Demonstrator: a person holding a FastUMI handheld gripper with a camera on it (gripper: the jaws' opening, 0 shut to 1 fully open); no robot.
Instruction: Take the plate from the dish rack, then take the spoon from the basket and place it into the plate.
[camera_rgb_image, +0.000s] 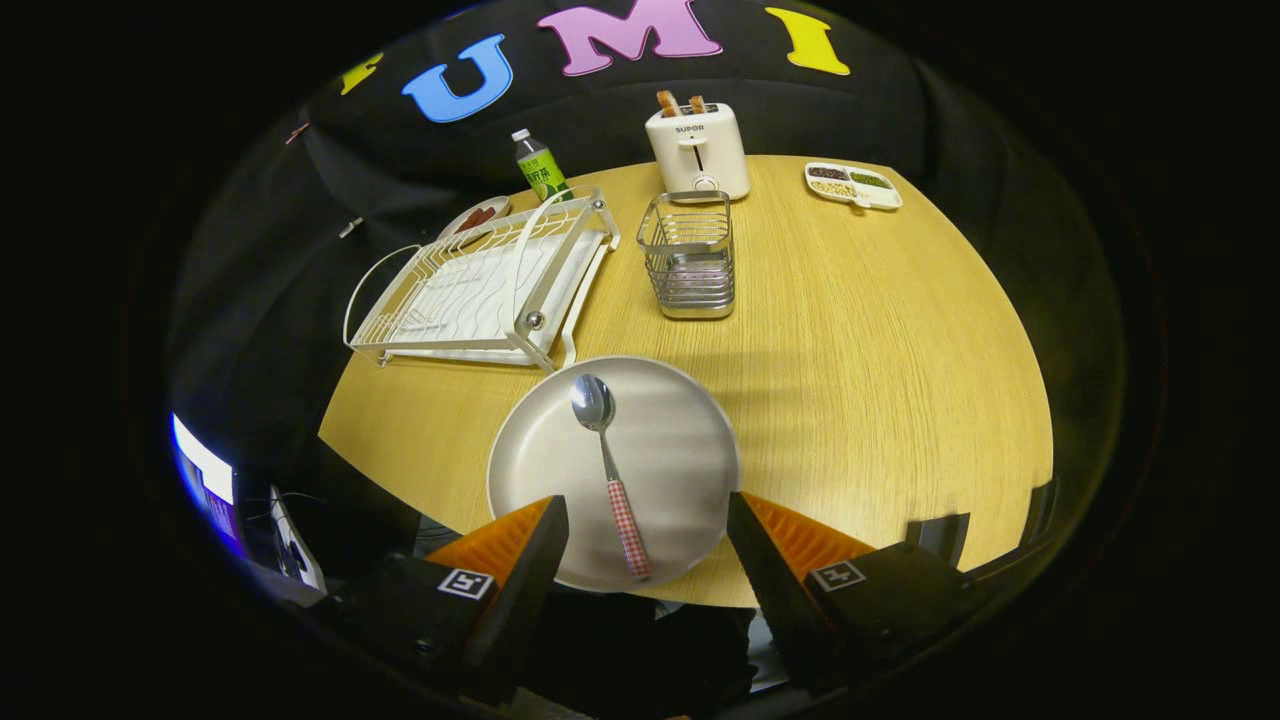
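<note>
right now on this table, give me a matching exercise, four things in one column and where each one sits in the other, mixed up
Things:
1. spoon
2. plate
3. toaster
4. dish rack

Places:
A. far side of the table, behind the wire basket
B. lying in the plate, handle toward the fingers
C. just ahead of the open gripper, near the table's edge
D. beside the wire basket, in front of the bottle

Pairs: 1-B, 2-C, 3-A, 4-D
</note>
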